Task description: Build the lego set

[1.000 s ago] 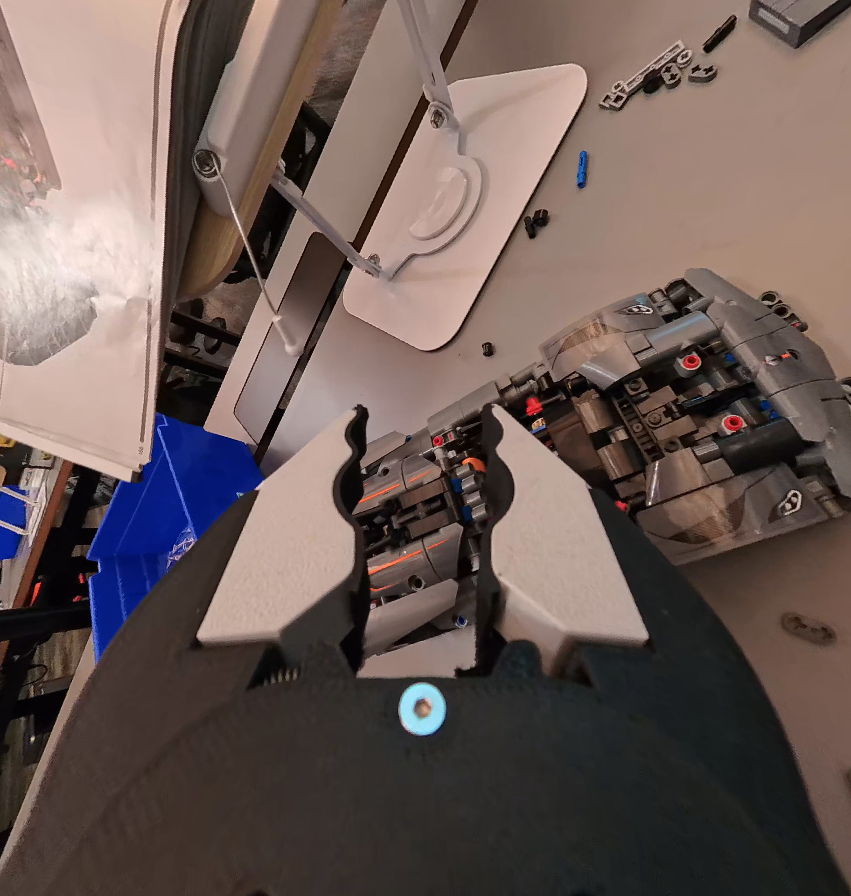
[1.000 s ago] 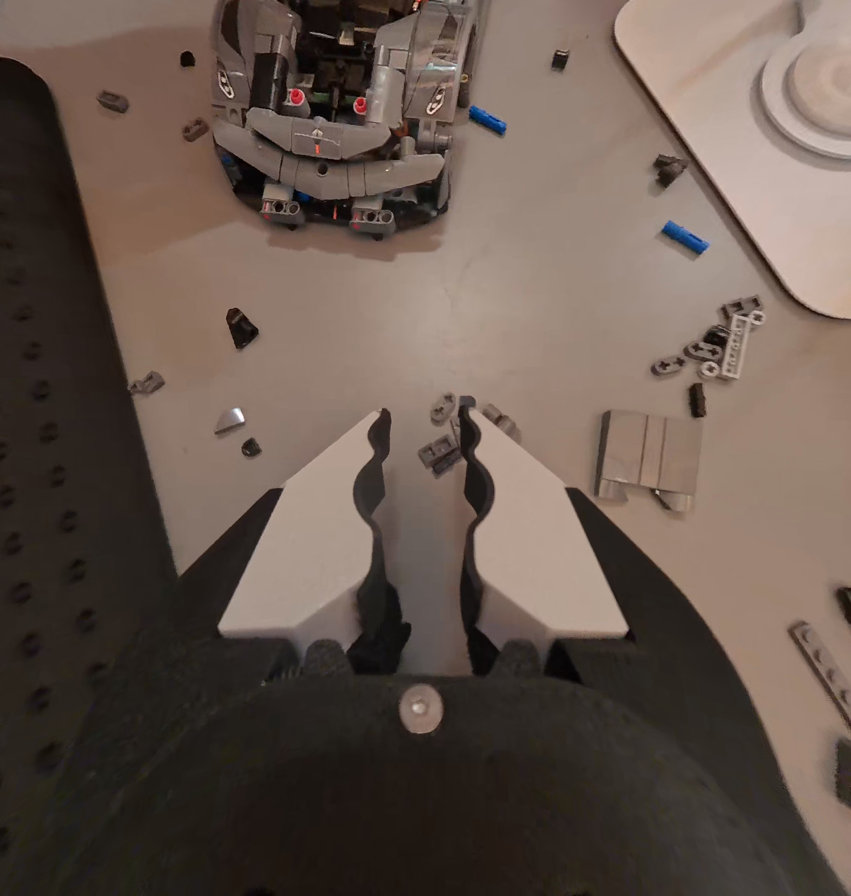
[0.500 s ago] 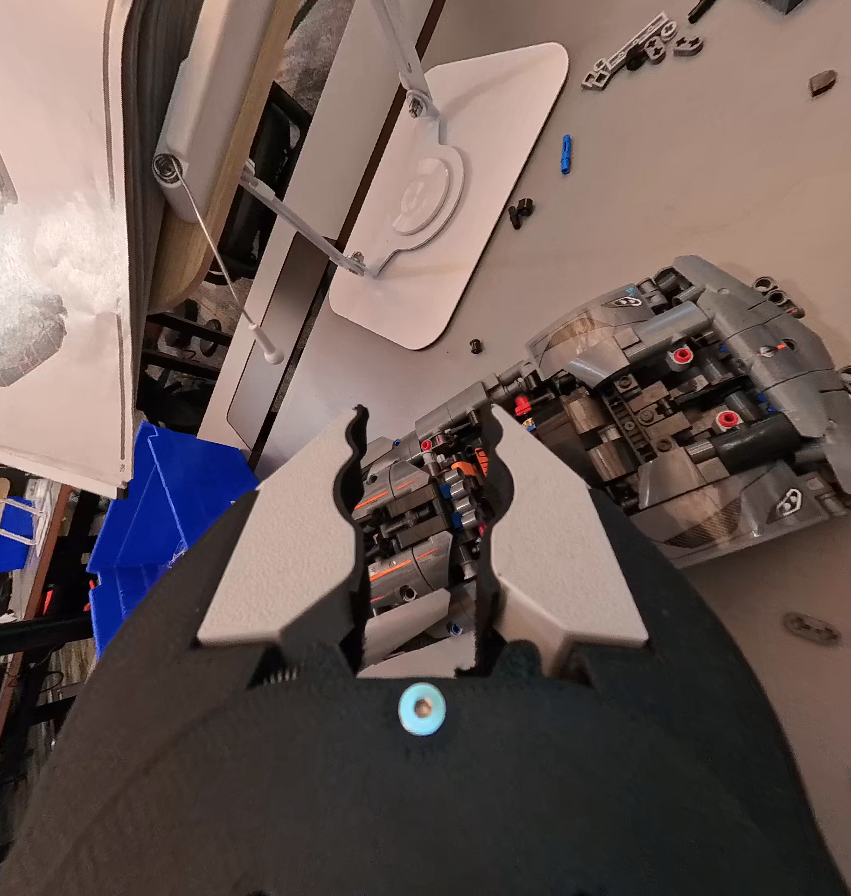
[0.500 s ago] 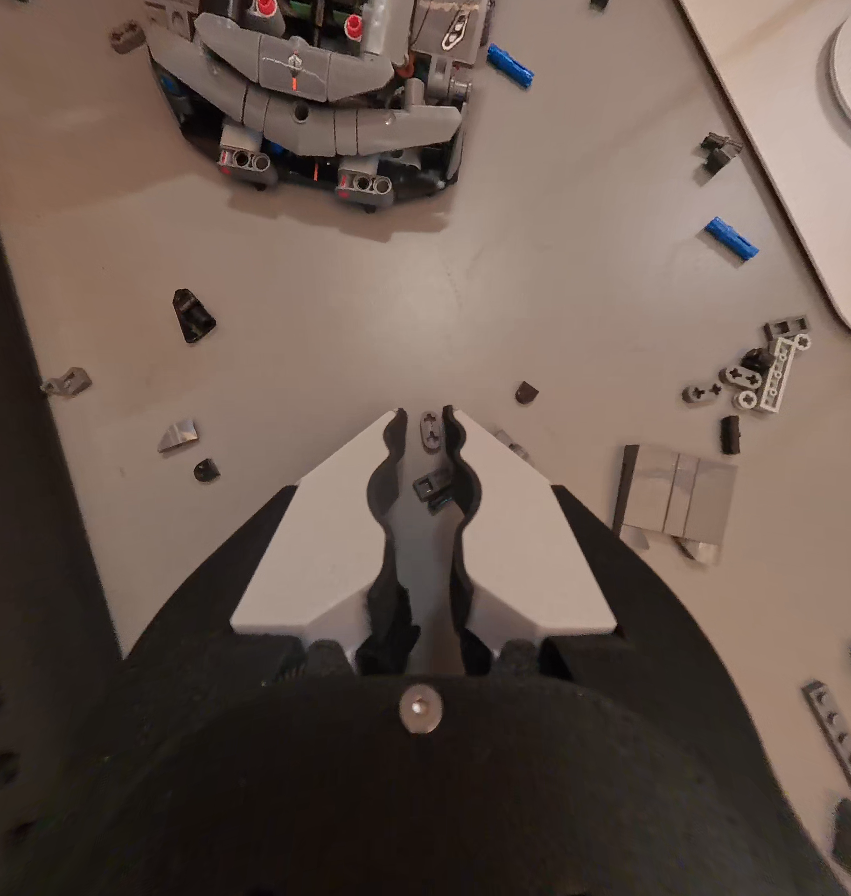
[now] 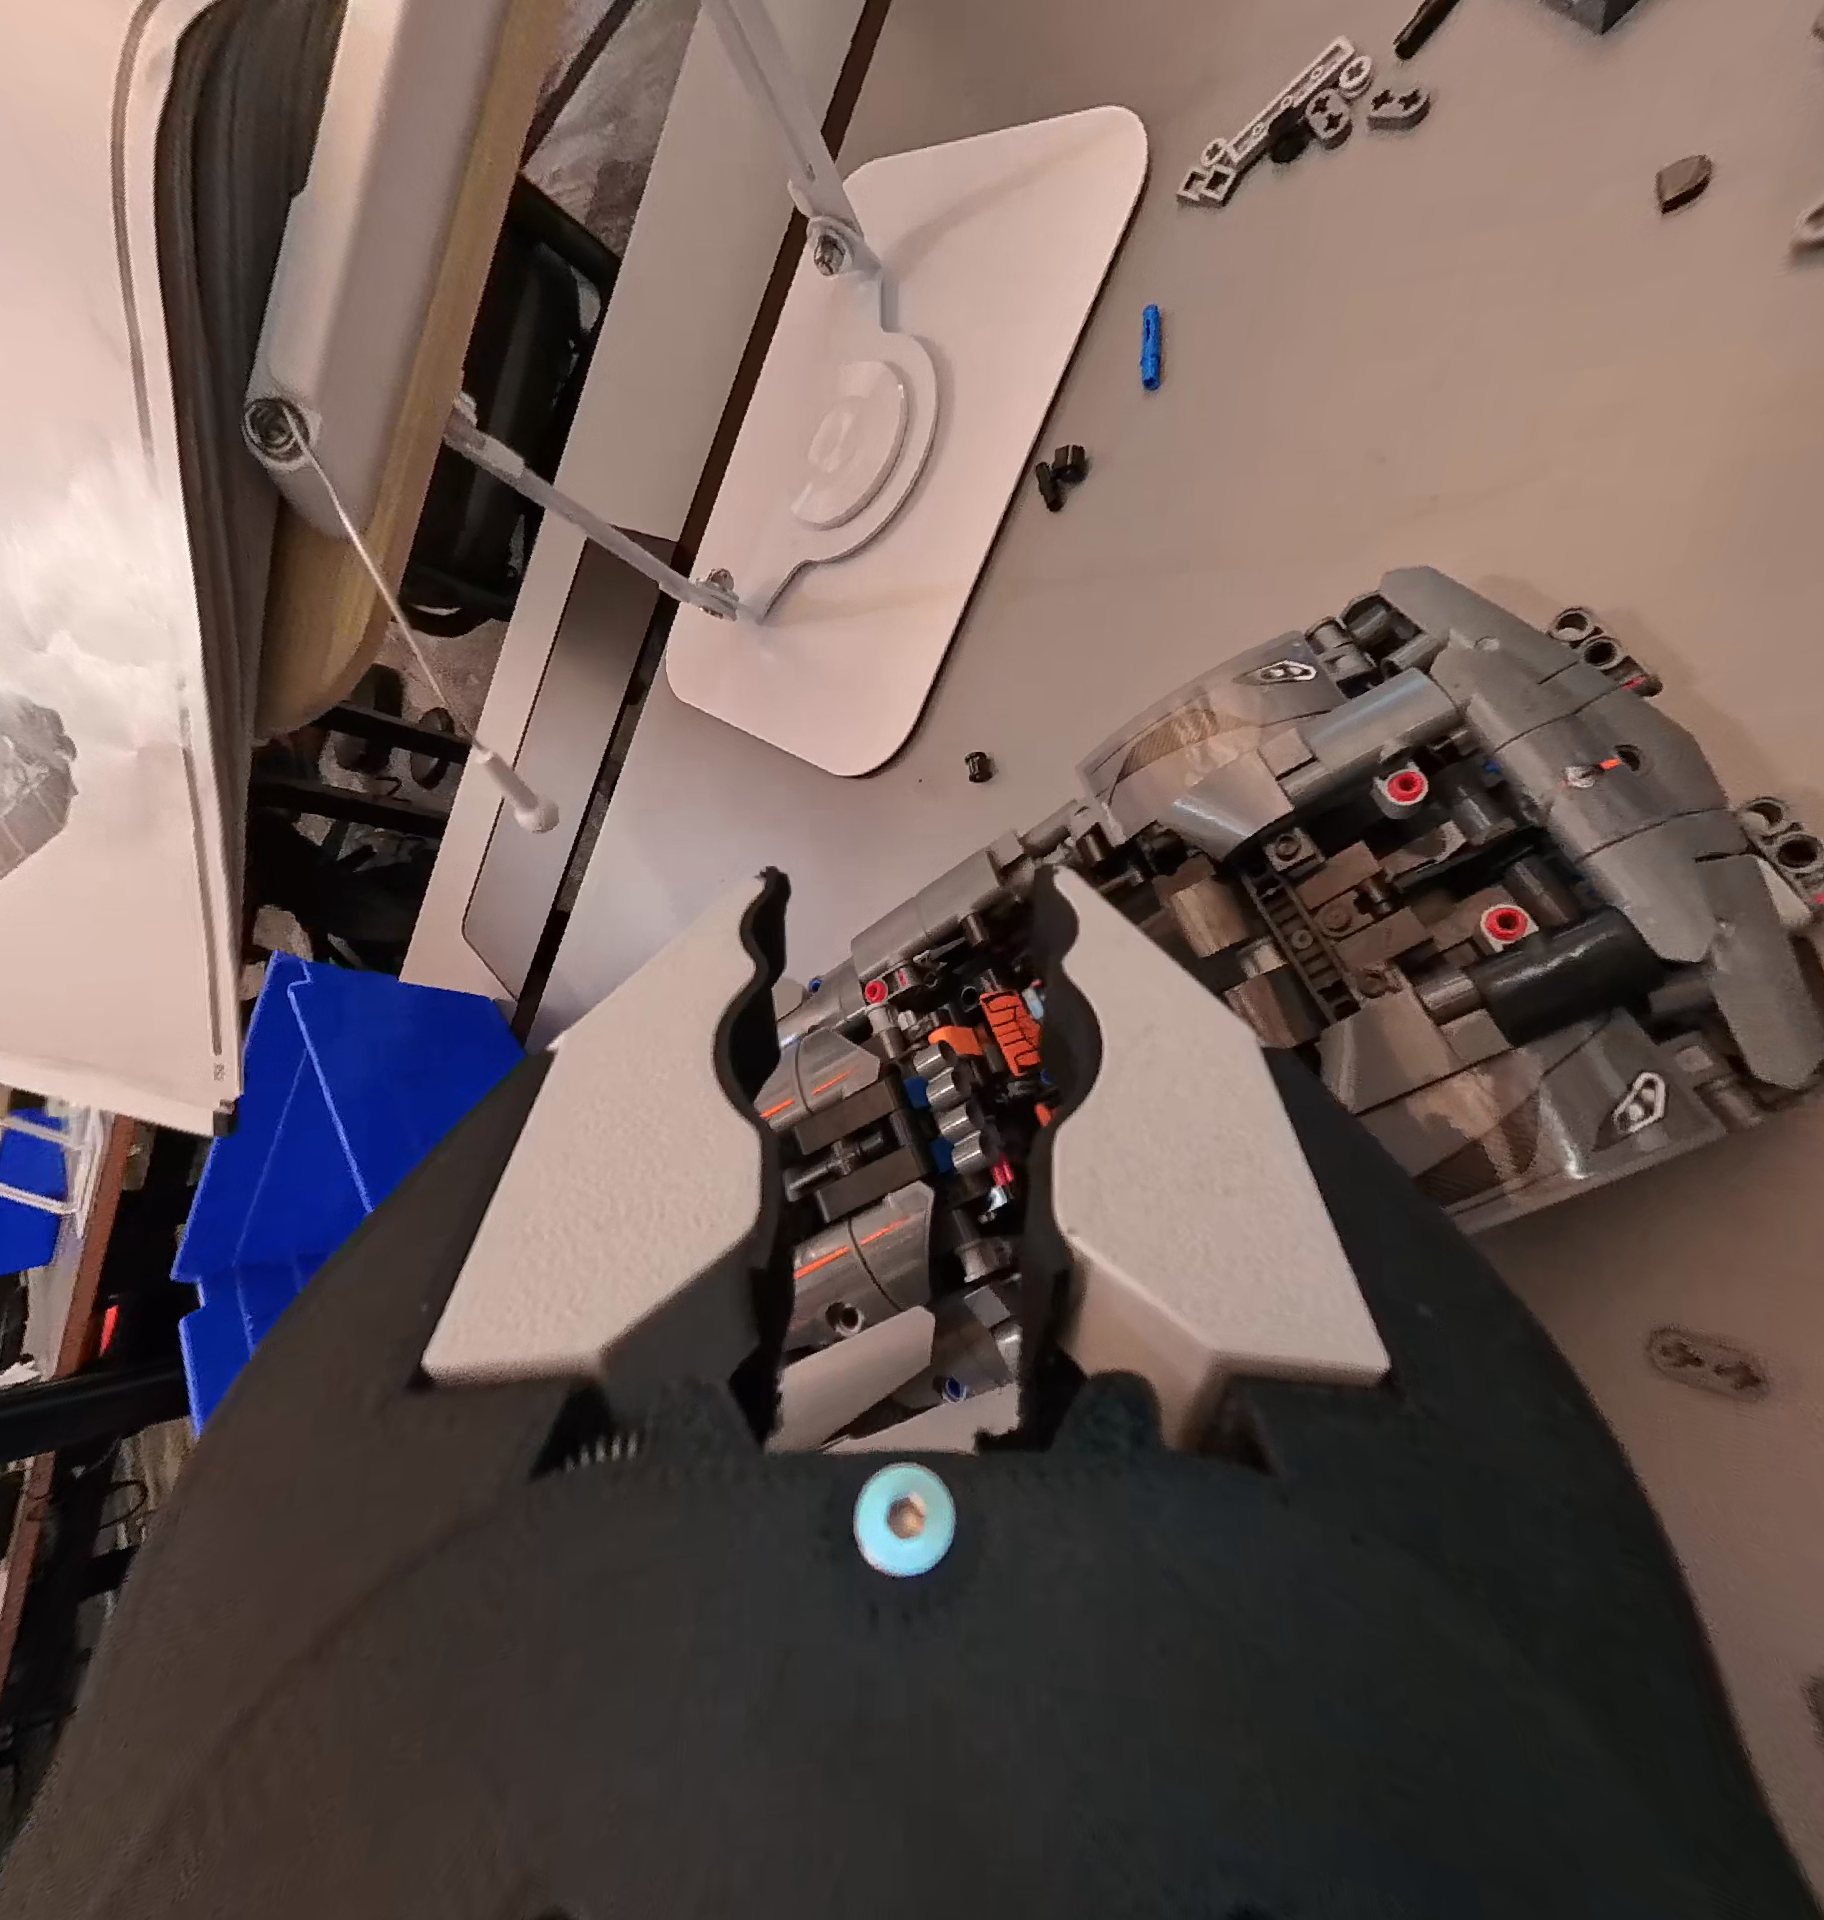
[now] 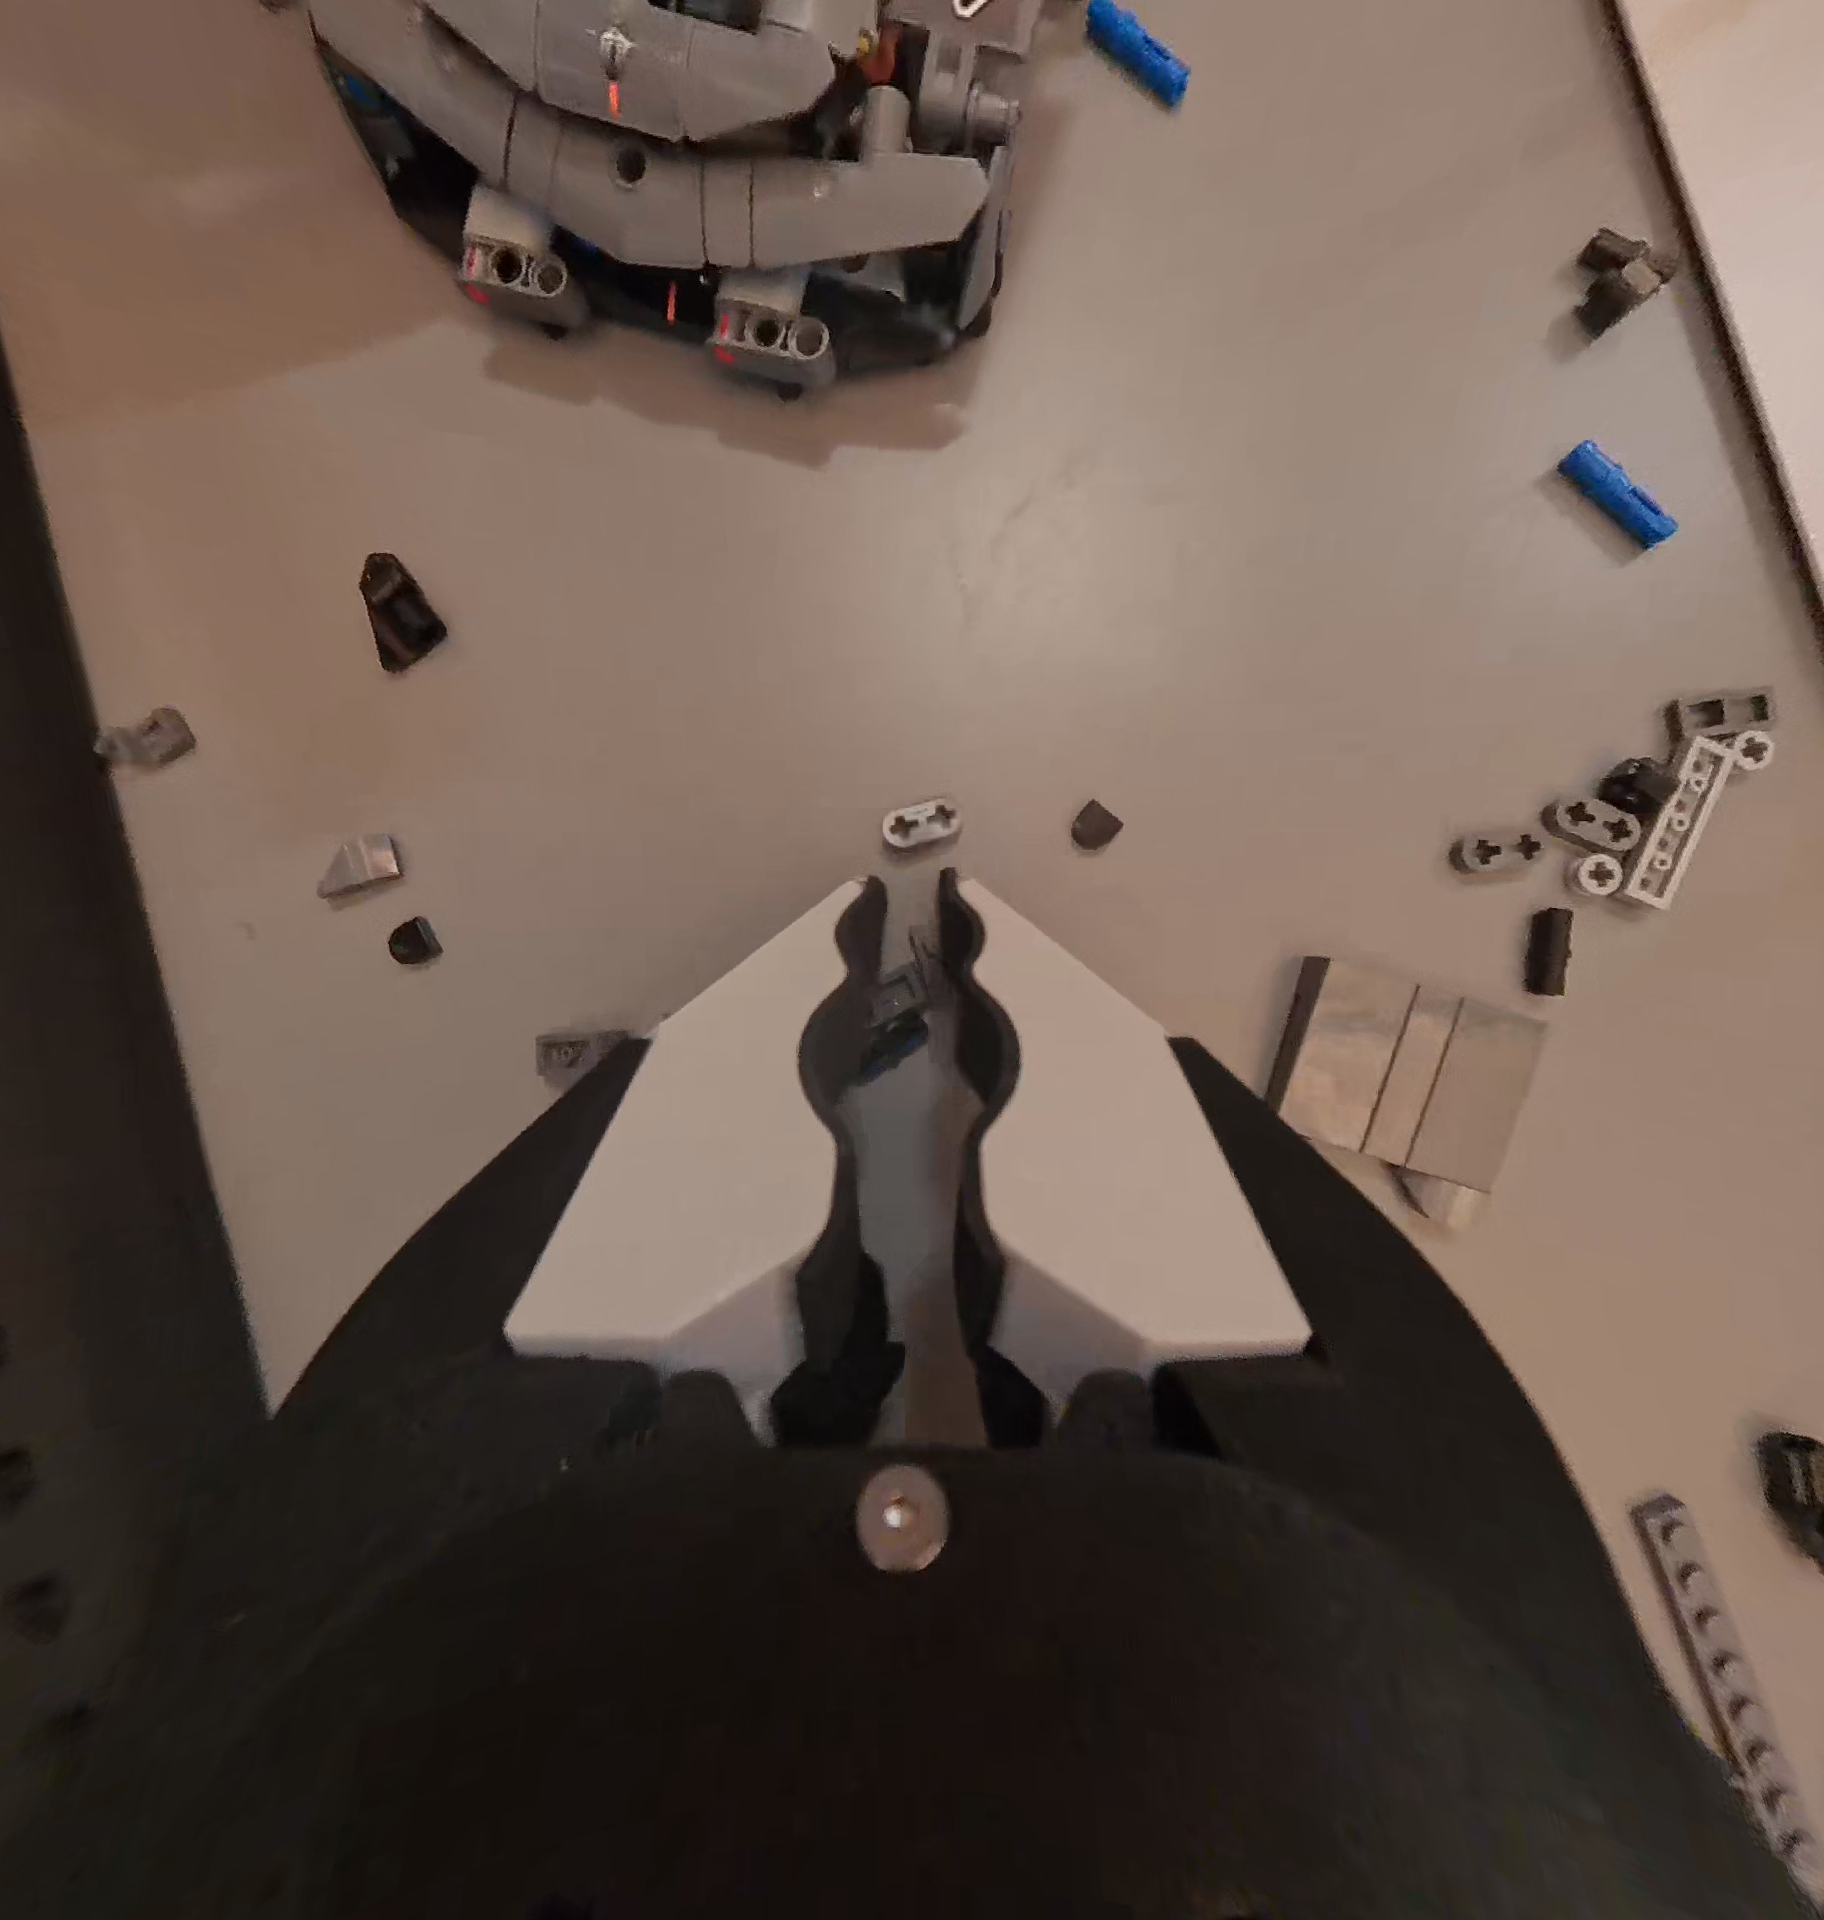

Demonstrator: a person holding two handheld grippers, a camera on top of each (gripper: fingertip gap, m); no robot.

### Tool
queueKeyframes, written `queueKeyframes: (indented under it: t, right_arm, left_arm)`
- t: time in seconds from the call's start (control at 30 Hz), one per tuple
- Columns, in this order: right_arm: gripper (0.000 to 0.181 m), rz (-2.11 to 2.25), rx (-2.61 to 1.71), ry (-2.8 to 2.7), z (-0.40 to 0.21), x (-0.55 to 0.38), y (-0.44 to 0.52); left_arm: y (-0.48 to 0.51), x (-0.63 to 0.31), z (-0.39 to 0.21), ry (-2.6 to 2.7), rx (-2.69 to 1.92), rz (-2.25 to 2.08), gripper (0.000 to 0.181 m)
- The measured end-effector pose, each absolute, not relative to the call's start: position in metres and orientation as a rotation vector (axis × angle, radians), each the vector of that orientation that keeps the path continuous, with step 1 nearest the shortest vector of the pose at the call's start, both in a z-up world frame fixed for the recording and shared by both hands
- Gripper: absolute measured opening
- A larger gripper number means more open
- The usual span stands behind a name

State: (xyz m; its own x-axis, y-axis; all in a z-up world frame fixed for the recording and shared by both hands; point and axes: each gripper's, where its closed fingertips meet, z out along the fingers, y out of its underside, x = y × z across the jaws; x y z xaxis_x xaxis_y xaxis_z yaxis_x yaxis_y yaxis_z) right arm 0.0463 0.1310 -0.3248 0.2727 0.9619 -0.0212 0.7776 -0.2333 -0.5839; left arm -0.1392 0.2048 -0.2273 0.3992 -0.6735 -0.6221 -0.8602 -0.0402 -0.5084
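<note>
A grey lego car (image 5: 1510,883) lies on the pale table. My left gripper (image 5: 908,883) straddles its near end, with the jaws against the dark and orange parts there. The car's other end shows at the top of the right wrist view (image 6: 679,156). My right gripper (image 6: 905,888) is down on the table with its jaws nearly together on a small dark grey piece with a blue part (image 6: 892,1003). A light grey two-hole link (image 6: 921,826) lies just ahead of its tips.
Loose parts are scattered around: a grey panel (image 6: 1407,1070), a blue pin (image 6: 1614,509), a cluster of grey links (image 6: 1635,821), a black wedge (image 6: 399,613). A white stand base (image 5: 918,416) sits beyond the car. Blue bins (image 5: 336,1101) stand past the table edge. Left tips to right tips: about 25 cm.
My right gripper has moved forward and down over the small dark grey piece and its jaws have closed on it. My left gripper stays on the car, shifting only slightly.
</note>
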Motion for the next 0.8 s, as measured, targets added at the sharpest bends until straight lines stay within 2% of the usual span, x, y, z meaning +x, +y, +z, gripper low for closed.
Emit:
queueKeyframes:
  t: [0.07, 0.3, 0.4, 0.43, 0.57, 0.8]
  right_arm:
    - [0.0, 0.538, -2.079, -1.584, -0.325, 0.044, 0.128]
    - [0.0, 0.549, -2.037, -1.647, -0.325, 0.038, 0.123]
    - [0.015, 0.576, -2.034, -1.663, -0.325, 0.035, 0.119]
    - [0.014, 0.577, -2.027, -1.671, -0.325, 0.034, 0.118]
    - [0.0, 0.584, -2.013, -1.692, -0.325, 0.031, 0.114]
    - [0.0, 0.601, -1.999, -1.717, -0.325, 0.028, 0.11]
  left_arm:
    - [0.203, -0.137, -0.23, 1.351, -1.773, 0.262, 0.045]
    - [0.201, -0.126, -0.232, 1.374, -1.768, 0.248, 0.046]
    - [0.201, -0.118, -0.232, 1.388, -1.755, 0.239, 0.046]
    - [0.201, -0.115, -0.233, 1.396, -1.752, 0.237, 0.045]
    - [0.2, -0.103, -0.237, 1.428, -1.741, 0.227, 0.046]
    - [0.197, -0.083, -0.24, 1.47, -1.716, 0.206, 0.046]
